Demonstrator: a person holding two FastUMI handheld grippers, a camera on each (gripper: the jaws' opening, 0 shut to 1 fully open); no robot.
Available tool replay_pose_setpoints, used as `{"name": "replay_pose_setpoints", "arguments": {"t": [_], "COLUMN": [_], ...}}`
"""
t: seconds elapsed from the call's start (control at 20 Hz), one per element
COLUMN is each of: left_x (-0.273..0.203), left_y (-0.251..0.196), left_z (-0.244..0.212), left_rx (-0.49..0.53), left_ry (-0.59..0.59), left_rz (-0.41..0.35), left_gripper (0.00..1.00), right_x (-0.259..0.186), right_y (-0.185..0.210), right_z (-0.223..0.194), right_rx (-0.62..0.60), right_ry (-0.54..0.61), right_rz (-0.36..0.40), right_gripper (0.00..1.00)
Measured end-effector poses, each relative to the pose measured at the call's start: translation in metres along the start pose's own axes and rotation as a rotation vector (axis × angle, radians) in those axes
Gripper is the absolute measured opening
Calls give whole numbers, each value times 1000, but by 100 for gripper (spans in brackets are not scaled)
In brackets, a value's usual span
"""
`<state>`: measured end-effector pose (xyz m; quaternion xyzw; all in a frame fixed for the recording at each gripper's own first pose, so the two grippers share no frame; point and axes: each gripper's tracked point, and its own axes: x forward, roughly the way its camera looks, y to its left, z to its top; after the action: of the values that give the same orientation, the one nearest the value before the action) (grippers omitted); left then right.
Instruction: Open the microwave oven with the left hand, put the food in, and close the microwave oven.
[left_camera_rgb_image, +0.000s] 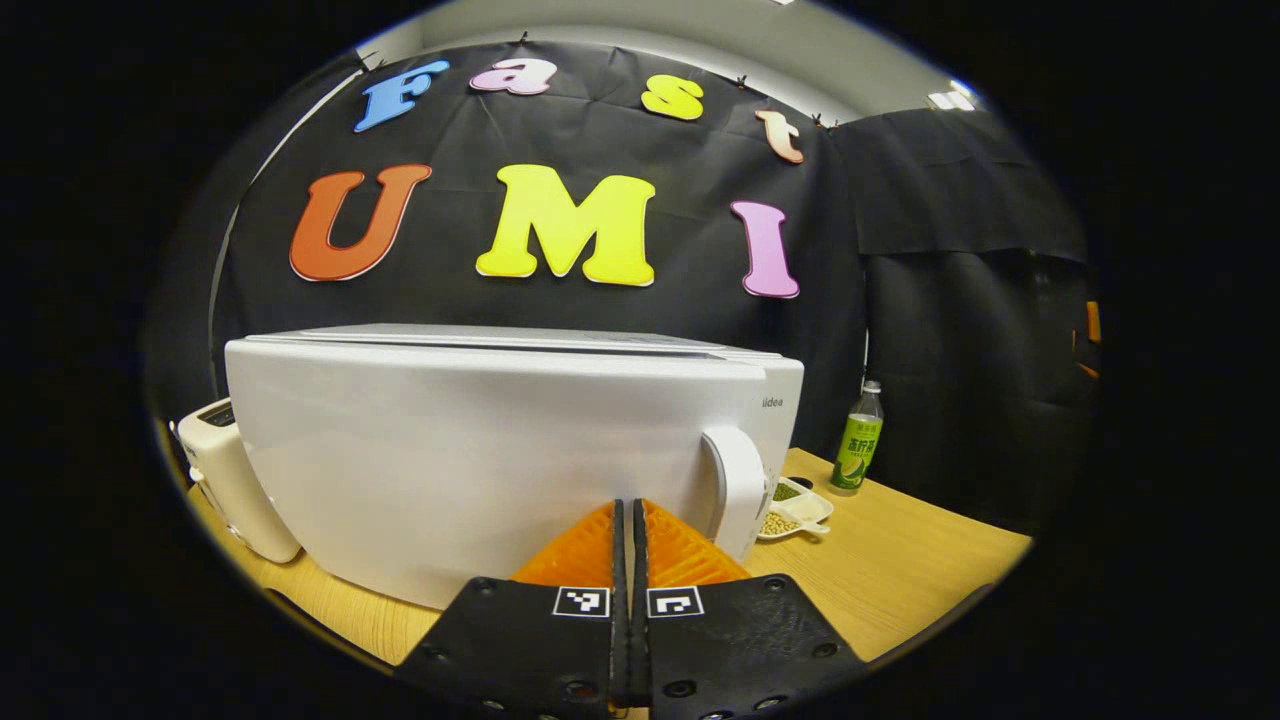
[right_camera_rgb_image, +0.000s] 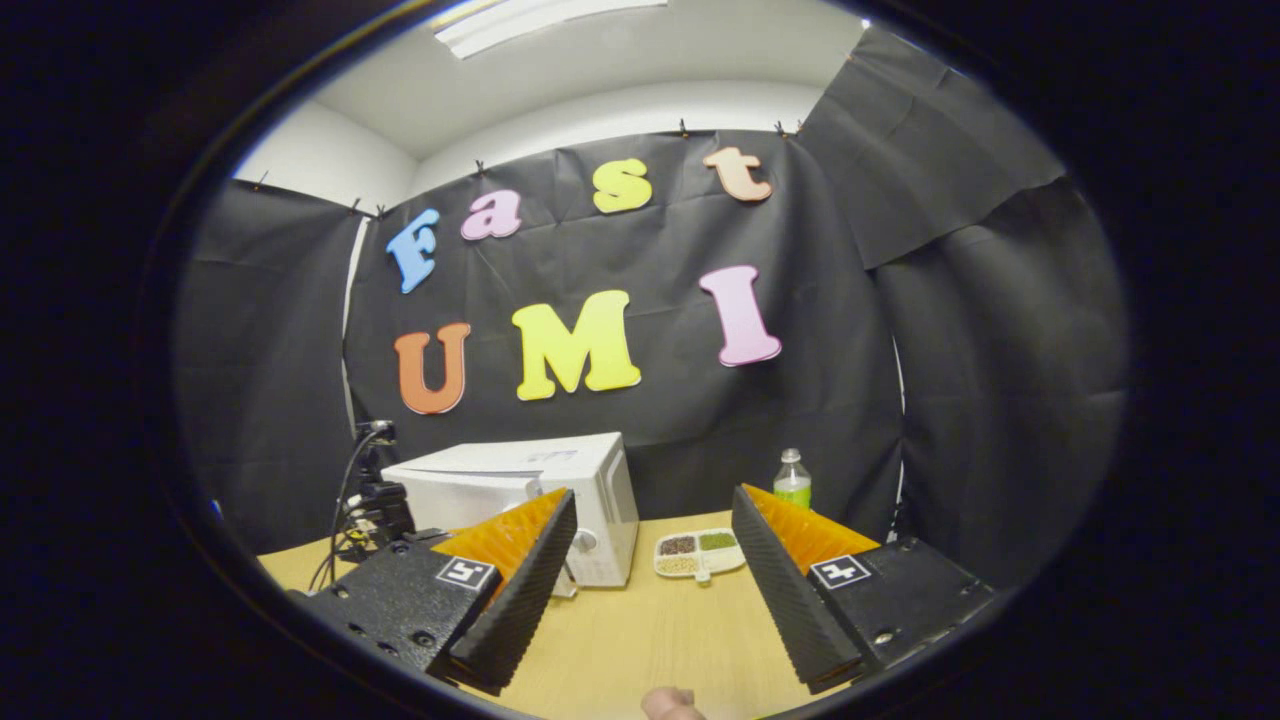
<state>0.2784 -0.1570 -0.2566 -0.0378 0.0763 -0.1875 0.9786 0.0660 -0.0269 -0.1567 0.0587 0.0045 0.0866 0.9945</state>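
Booth was dim overall. Light came from a ceiling panel (right_camera_rgb_image: 545, 22) above the microwave (right_camera_rgb_image: 520, 495), whose white door (left_camera_rgb_image: 480, 460) showed soft sheen without glare. Focus was sharp centrally; strong fisheye bending and darkening appeared toward edges, far from the microwave.

A pale wooden surface (right_camera_rgb_image: 640, 630) carries the white microwave oven (left_camera_rgb_image: 480, 450) toward its back edge. Beside it stand a white toaster (left_camera_rgb_image: 225, 480), a divided dish (right_camera_rgb_image: 700, 552) (holding small portions of food) and a green-labelled bottle (right_camera_rgb_image: 792, 480).
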Motion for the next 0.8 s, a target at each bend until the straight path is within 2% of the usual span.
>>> {"name": "replay_pose_setpoints", "arguments": {"t": [0.25,0.35,0.5,0.65,0.75,0.8], "left_x": [26,26,13,-16,-40,-50], "left_y": [10,9,20,5,1,-3], "left_z": [-6,-2,-30,-32,-28,-25], "left_rx": [-34,-85,-101,-185,-182,-163], "left_ry": [48,46,171,168,161,161], "left_rz": [114,122,213,178,186,184], "left_gripper": [0,0,0,16,35,52], "right_x": [-34,-46,-60,-73,-80,-83], "right_y": [13,15,16,16,15,13], "right_z": [14,18,21,24,26,27], "right_rx": [-4,2,-8,-7,-5,-8], "right_ry": [3,5,8,5,1,-1], "right_rz": [1,0,-7,-14,-22,-30], "right_gripper": [99,99,99,99,99,99]}}
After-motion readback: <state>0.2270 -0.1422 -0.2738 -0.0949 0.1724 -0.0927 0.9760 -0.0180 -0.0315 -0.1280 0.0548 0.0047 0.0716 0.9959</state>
